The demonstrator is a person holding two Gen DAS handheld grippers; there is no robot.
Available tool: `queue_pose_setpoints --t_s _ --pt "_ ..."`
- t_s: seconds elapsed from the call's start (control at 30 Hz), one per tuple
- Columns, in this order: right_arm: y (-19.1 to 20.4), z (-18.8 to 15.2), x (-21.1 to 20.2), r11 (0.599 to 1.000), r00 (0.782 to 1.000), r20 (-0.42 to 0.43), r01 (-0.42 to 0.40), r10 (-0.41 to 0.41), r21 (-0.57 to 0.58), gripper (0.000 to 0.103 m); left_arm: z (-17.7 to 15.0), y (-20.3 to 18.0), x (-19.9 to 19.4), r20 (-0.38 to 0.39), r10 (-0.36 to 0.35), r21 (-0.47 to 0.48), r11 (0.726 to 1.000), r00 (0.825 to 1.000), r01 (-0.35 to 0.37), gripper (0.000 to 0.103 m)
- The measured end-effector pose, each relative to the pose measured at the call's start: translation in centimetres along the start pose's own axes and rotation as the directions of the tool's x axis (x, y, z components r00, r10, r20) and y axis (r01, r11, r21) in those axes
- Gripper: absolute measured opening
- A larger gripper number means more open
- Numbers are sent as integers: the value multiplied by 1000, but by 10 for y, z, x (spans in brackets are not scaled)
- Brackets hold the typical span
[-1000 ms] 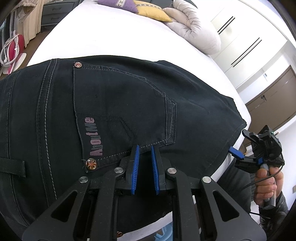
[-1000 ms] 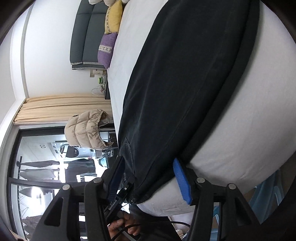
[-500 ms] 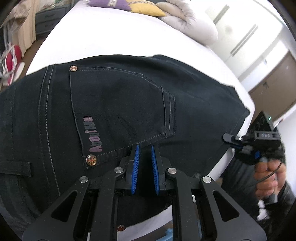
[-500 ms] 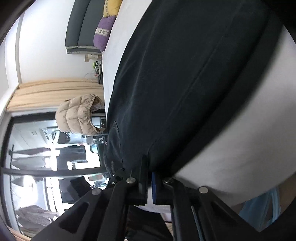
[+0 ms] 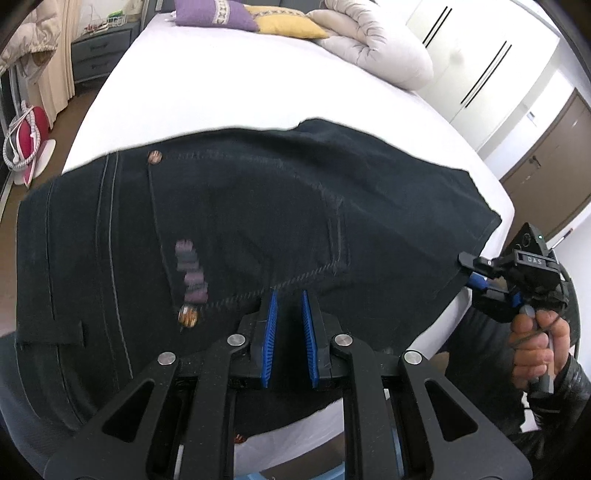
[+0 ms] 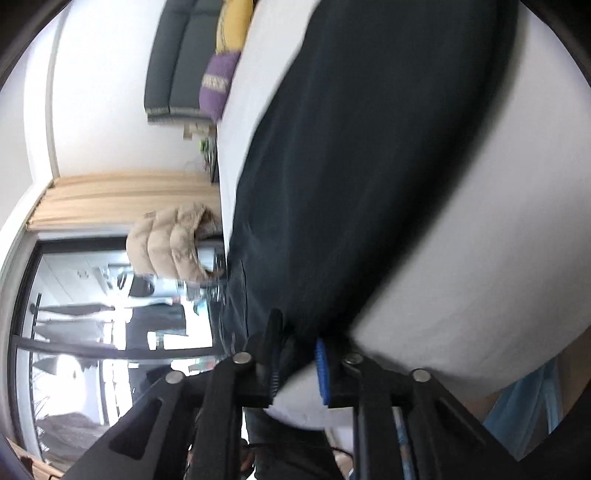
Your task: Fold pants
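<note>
Pocket lettering [image 5: 190,271] on the pants [image 5: 258,221] motion-blurred, unreadable; waistband end cut off at left edge; whole right wrist view smeared.

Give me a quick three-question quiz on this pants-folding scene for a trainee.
1. True or false: the pants lie on a wooden floor.
2. The pillow touching the yellow pillow is: A purple, B green, C red.
3. Fill in: just ahead of the left gripper, pale stitching outlines a back ____.

Key:
1. False; they lie on the white bed.
2. A, the purple pillow.
3. pocket.
</note>
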State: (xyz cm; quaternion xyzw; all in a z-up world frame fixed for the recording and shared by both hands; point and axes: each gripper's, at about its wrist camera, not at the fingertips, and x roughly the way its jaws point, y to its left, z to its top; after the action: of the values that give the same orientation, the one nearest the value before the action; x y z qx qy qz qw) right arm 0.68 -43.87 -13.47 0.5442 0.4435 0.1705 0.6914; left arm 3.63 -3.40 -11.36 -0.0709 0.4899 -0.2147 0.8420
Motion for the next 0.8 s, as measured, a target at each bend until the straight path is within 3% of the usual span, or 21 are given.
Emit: queue_pose_setpoints --t_s 0.17,0.23,0.33,0.37,0.43,0.5,0.57,0.63,0.77,0.8 --pt "-25 28 -44 994 988 149 25 -41 106 10 9 7 17 -33 19 -37 999 999 -20 13" --pt "-37 36 -77 986 963 256 40 -82 165 11 10 9 16 -24 2 -59 998 1000 -3 13" --pt "-25 43 -123 967 883 401 186 -243 177 16 14 7 9 -2 10 -50 999 1000 -10 14" --pt "-10 47 -125 972 882 408 201 -234 123 16 18 7 7 8 1 -50 999 1000 0 14" --pt "25 52 -103 983 925 339 185 -169 -14 16 26 7 9 13 1 -53 999 1000 -1 14" --pt "70 48 -50 971 974 191 159 -125 -179 16 35 7 14 16 9 -52 999 1000 -8 14" --pt "106 37 15 949 995 28 104 -100 -298 15 48 5 16 30 19 -41 999 999 -18 14" --pt "124 31 78 944 989 -115 47 -89 -327 15 61 4 23 33 33 -28 999 999 -32 14" --pt "127 37 183 962 957 -279 -4 -75 -272 15 69 25 36 -8 90 -50 995 996 -91 14" --pt "122 42 196 968 955 -282 16 -88 -249 15 68 32 38 -17 92 -63 994 996 -93 14"
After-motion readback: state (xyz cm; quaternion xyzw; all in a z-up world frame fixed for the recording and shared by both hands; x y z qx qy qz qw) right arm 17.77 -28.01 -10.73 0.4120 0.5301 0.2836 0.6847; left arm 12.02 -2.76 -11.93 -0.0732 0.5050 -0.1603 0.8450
